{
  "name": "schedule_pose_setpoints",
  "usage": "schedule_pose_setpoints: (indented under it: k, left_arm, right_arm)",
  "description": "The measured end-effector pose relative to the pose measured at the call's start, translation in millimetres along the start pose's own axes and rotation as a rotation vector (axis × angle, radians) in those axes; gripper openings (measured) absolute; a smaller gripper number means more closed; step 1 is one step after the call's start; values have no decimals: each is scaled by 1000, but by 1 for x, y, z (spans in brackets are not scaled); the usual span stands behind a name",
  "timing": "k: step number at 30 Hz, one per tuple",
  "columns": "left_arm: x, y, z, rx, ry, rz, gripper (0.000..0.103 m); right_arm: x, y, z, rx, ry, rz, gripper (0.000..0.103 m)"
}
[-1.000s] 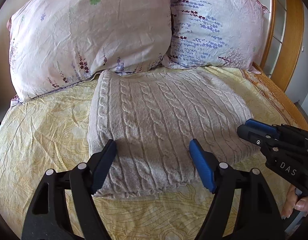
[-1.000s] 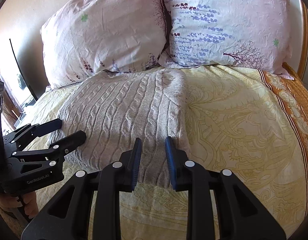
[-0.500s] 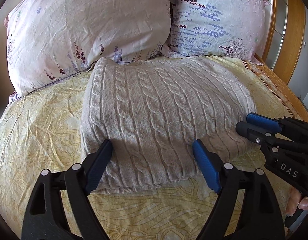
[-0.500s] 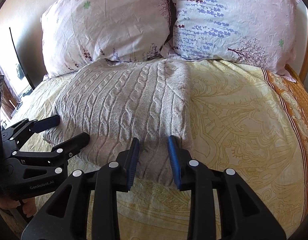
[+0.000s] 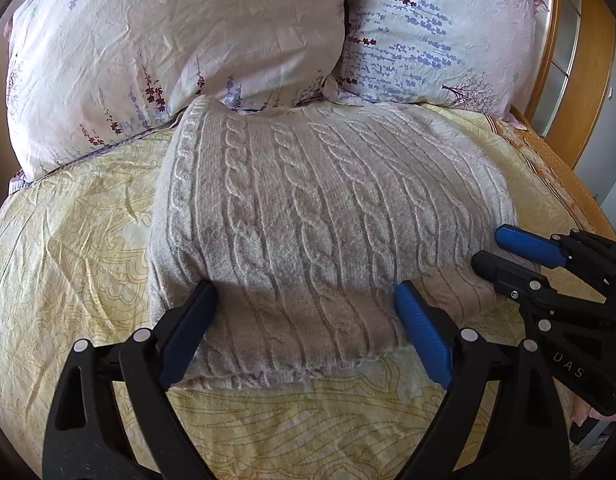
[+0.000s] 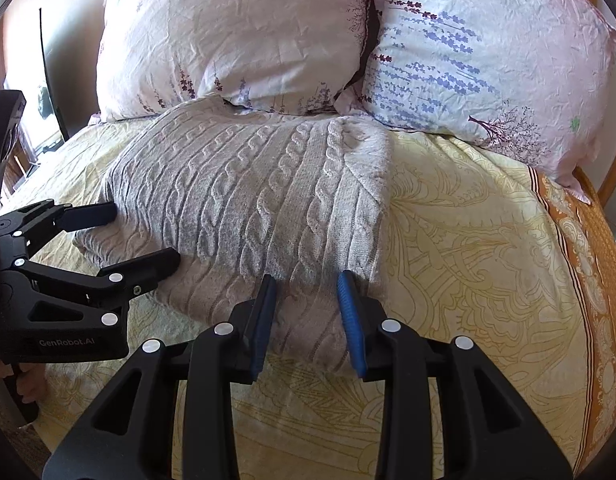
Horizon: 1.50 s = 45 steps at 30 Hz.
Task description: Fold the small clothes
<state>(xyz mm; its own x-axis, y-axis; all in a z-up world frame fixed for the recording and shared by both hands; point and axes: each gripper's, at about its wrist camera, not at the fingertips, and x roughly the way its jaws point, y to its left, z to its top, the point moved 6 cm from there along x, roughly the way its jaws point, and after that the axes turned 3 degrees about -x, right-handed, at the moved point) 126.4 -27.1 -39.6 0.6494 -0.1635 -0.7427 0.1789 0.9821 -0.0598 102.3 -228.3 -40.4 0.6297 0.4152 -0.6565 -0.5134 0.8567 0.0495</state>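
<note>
Now, on the left, the bedspread (image 5: 67, 248) is lying bare and creased, yellow with a pale leaf pattern. Next to that the left gripper (image 5: 303, 300) is hanging over the near left part of the folded grey cable-knit sweater (image 5: 316, 216), its jaws released and spread wide; they have just been opening further, and the knit lies under the gap without the pads pinching it. The sweater itself is sitting in the middle of the bed, its far edge touching the two floral pillows (image 5: 175, 36) propped at the head. Further right, the right gripper (image 6: 308, 284) is hovering at the sweater's near right corner, its jaws standing narrowly apart after opening a little; the fabric is lying beneath them, not clamped. Beyond that corner the bedspread is running on to an orange patterned border (image 6: 588, 248) by the wooden bed frame (image 5: 588, 92).
</note>
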Motion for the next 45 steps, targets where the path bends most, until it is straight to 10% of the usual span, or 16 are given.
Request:
schedule_pose_setpoints:
  k: [5,7,9,15,31,45]
  left_arm:
    - [-12,-1,0,11,-27,-31,94]
    - [-26,6,1,-8,-56,-44,95]
    - [-41,19,3,-23,-98,-14,101]
    - [-62,53,-13,-67,-118,59,101]
    - [-36,62,-58,-87,77,61,101]
    - [-30,60,-60,-61,88,107,101]
  right_arm:
    - [-13,-4,4,51,-30,19,38]
    - [-26,-13,5,115,-72,44,53]
    - [-41,-26,5,155,-119,-21,91]
    - [-59,-46,-2,198,-146,-100,102]
    - [-23,-3,-33,207,17,-70,102]
    - [-7,6,-40,211,94,-51,102]
